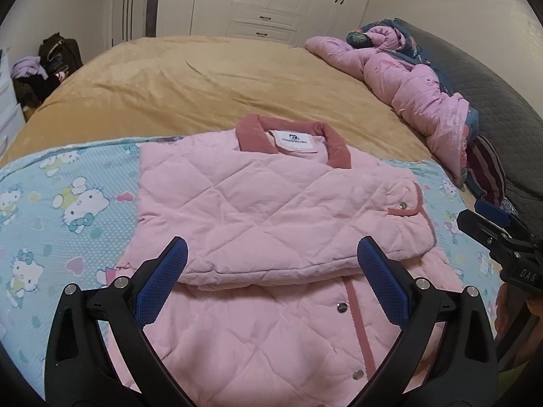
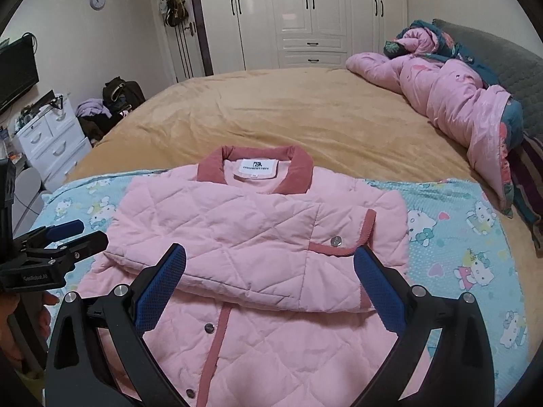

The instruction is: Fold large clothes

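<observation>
The right gripper [image 1: 488,224] reads "DAS" at 3 o'clock; the jacket [image 1: 271,210] label is illegible. Both it and the left gripper [image 1: 271,271] gape wide, empty.

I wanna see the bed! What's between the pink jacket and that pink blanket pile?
Mostly bare tan bedspread, plus a strip of the blue cat-print sheet under the pink jacket. Nothing else before the pink blanket pile, in both wrist views.

One pink quilted jacket with a dusty-rose collar [image 2: 258,237] is counted at the centre of the frame, and four silver snap buttons are seen on it. One light-blue cartoon-cat sheet [image 2: 468,257] is counted beneath it. Two black grippers with blue pads, the left gripper [image 1: 271,268] and the right gripper [image 2: 269,271], are counted at the lower edge. One crumpled pink duvet [image 2: 451,91] is counted at upper right, and one round wall clock [image 2: 97,1] at upper left.
</observation>
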The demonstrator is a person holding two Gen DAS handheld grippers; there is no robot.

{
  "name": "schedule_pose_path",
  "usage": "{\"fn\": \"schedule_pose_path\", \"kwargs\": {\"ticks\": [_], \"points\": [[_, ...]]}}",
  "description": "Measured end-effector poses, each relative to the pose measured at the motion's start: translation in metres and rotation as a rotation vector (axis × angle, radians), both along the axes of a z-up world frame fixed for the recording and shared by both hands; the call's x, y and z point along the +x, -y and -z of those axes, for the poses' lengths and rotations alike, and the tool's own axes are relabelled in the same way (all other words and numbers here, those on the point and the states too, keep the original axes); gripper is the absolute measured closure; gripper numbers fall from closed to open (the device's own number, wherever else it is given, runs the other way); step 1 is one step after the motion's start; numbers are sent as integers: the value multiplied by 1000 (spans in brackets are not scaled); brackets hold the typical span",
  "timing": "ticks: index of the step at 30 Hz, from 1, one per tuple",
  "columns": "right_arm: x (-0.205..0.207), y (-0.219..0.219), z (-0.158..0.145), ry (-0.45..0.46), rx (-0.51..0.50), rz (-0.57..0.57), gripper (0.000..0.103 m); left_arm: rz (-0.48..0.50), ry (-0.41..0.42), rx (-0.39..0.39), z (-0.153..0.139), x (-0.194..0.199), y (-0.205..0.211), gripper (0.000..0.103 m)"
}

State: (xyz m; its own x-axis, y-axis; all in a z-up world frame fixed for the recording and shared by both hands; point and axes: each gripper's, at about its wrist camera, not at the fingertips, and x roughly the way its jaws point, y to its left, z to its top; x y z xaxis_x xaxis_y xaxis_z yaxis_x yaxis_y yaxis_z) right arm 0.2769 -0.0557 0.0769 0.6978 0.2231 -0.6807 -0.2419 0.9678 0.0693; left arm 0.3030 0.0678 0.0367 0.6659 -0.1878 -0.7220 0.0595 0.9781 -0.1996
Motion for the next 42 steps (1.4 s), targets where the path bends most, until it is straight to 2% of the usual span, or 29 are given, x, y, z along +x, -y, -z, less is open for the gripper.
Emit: {"fn": "schedule_pose_path", "kwargs": {"ticks": [21,42], "points": [[-79,6,-48,94,23,-35,4,30,96,-9,-42,-76,15,9],[-142,16,-52,121,33,-50,4,58,111,1,-35,-139,22,9]]}}
